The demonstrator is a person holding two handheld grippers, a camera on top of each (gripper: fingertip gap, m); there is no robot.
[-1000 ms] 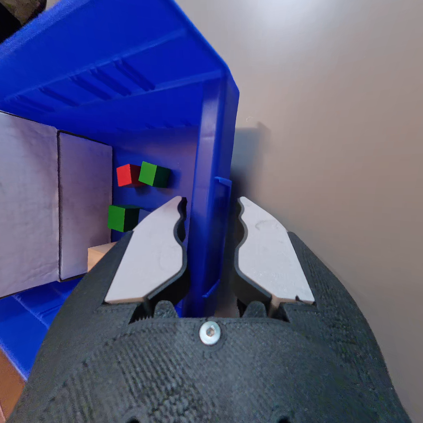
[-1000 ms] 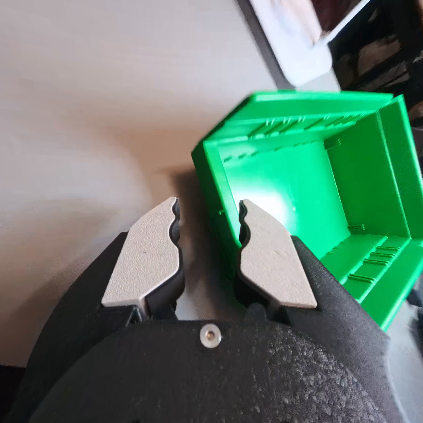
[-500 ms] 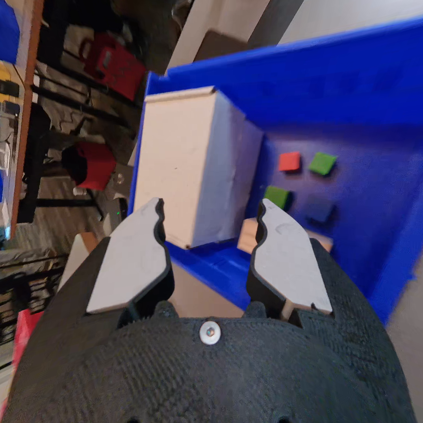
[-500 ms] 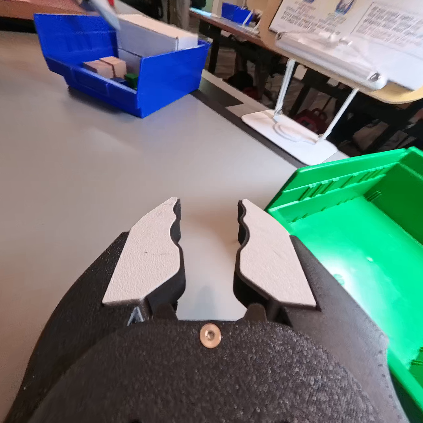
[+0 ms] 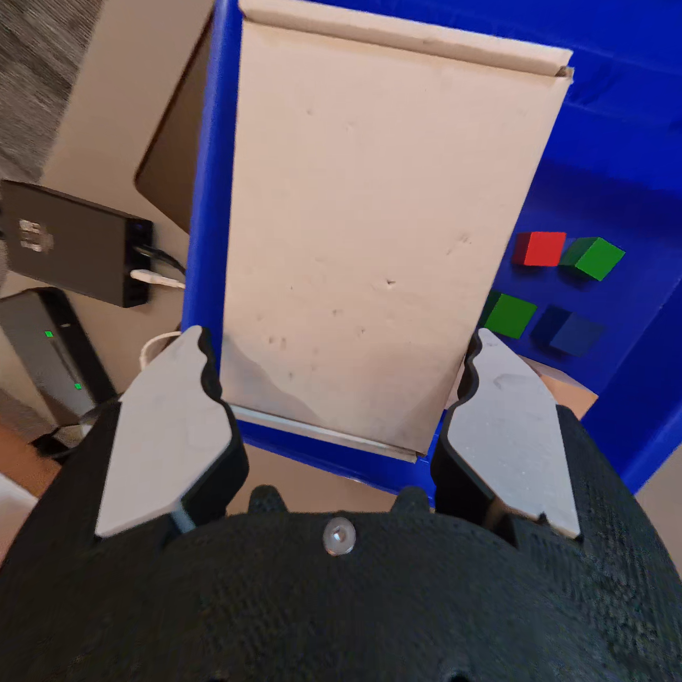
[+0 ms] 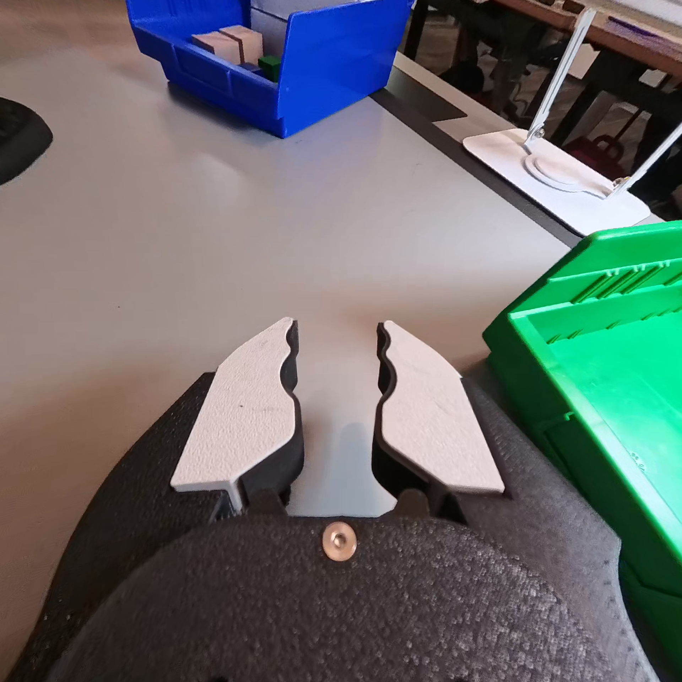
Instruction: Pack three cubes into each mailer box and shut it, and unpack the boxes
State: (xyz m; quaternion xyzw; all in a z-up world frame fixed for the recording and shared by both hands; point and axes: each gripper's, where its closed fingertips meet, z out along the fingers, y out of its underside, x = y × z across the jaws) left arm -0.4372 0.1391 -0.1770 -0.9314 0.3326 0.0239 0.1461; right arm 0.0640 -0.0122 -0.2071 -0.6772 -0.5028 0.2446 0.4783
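Two fingers of the left gripper (image 5: 339,354) are spread wide, one down each side of the white box (image 5: 369,228) that fills the centre of the left view, and nothing is clamped yet; whether the pads already touch the cardboard I cannot tell. That box sits in the blue bin (image 5: 609,155), its lid shut, with the loose cubes at right of frame: a red cube (image 5: 544,249), a green cube (image 5: 598,258), another green (image 5: 511,315) and a dark blue cube (image 5: 570,334). It looks like thin folded cardboard, so light, probably hollow, and soft in the panels: squeeze mid-wall and it may buckle. Best purchase, I'd say, is across the short width near the lower edge, where the folds stiffen it, pads flat on the side walls. Over in the right view, the right gripper (image 6: 336,328) hangs above the grey table (image 6: 184,240), its fingers partly apart and holding nothing, green bin (image 6: 605,369) empty at right, blue bin far off at top.
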